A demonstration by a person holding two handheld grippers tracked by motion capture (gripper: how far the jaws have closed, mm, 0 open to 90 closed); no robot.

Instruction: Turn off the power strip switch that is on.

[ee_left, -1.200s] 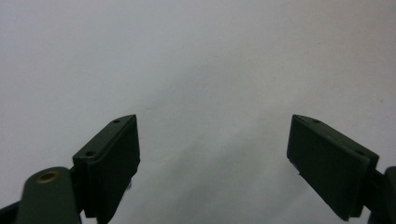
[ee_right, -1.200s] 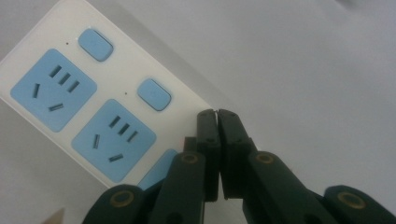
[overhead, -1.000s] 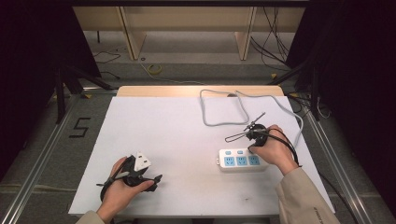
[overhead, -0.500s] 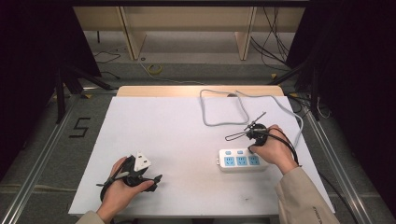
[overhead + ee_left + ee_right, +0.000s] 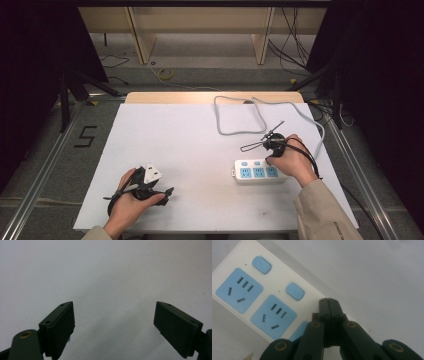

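One white power strip (image 5: 259, 172) lies at the lower right of the table (image 5: 190, 135) in the high view, with three blue sockets and a grey cable (image 5: 240, 116) looping off to the upper right. The right gripper (image 5: 328, 302) has its jaws pressed together, tips down at the strip by its switches. The left gripper (image 5: 113, 322), lower left, stands wide apart over bare table, holding nothing.
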